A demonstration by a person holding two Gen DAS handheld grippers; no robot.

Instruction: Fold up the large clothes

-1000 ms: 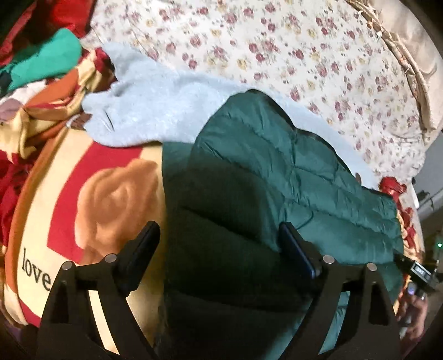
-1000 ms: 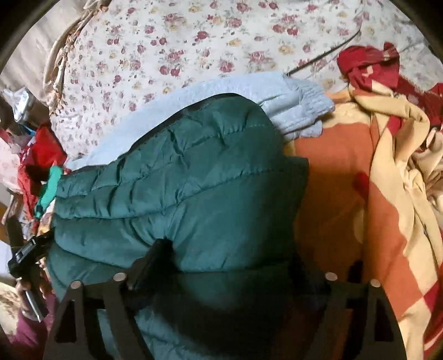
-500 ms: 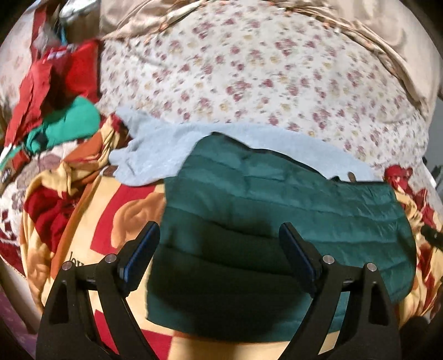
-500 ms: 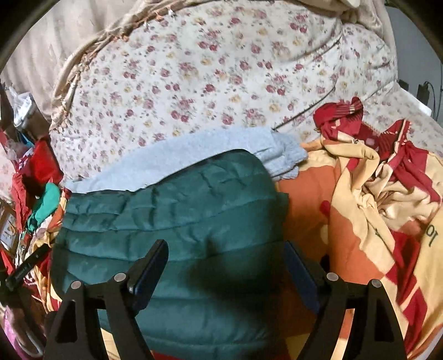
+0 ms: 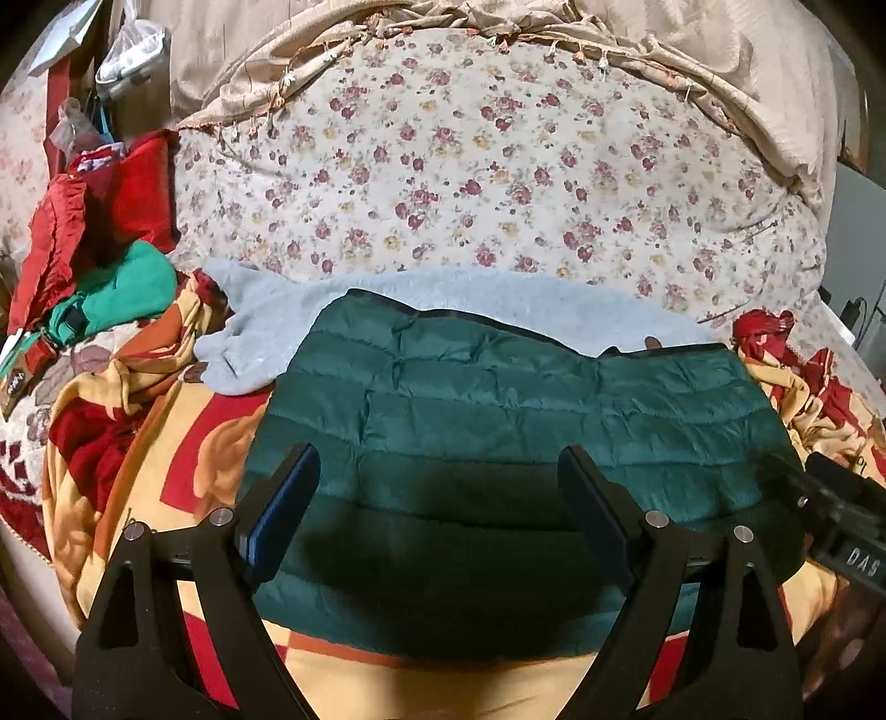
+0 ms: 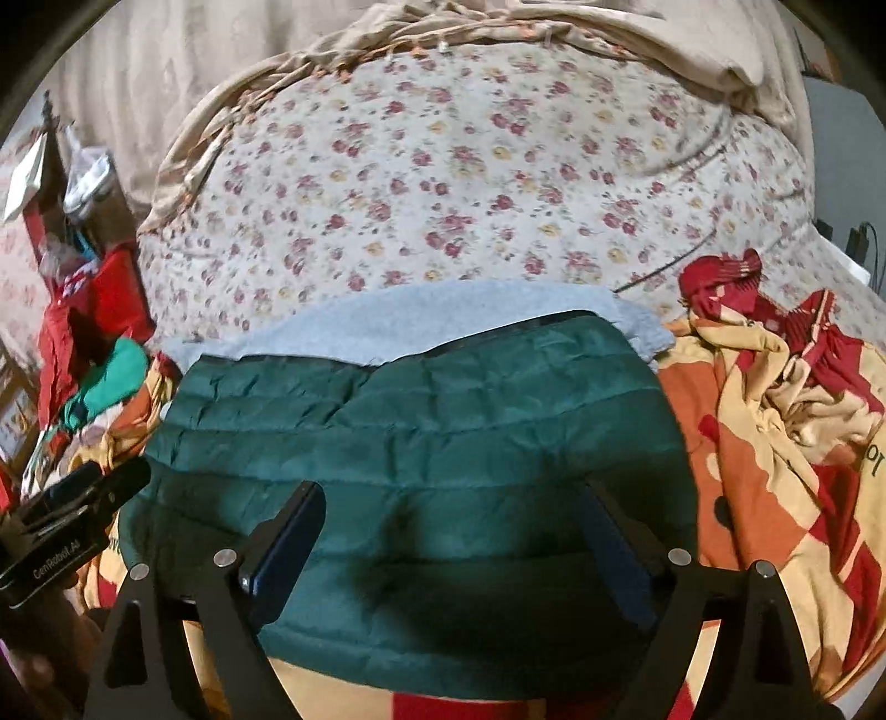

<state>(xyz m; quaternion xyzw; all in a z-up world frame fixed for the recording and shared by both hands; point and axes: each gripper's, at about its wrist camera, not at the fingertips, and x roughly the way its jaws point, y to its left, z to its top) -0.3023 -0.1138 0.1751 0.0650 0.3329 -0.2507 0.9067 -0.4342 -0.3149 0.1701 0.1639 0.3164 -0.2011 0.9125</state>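
Observation:
A dark green quilted jacket (image 5: 498, 421) (image 6: 421, 443) lies folded into a flat rectangle on a red and orange blanket (image 5: 183, 459) (image 6: 747, 487). A pale grey garment (image 5: 266, 327) (image 6: 443, 315) sticks out from under its far edge. My left gripper (image 5: 437, 471) hovers open above the jacket's near left part, touching nothing. My right gripper (image 6: 451, 509) hangs over the jacket's near right part; its jaws are opening and nothing is between them. Each gripper shows at the edge of the other's view: the right gripper's body (image 5: 841, 509) and the left gripper's body (image 6: 61, 520).
A floral sheet (image 5: 498, 177) (image 6: 470, 183) covers the bed behind the jacket, with a beige fringed cloth (image 5: 387, 39) at the back. Red and bright green clothes (image 5: 111, 277) (image 6: 105, 382) are heaped at the left. The blanket bunches up at the right (image 6: 775, 360).
Both grippers have drawn back and risen from the jacket, so the whole folded jacket and more of the bed now show. The right jaws have spread a little wider.

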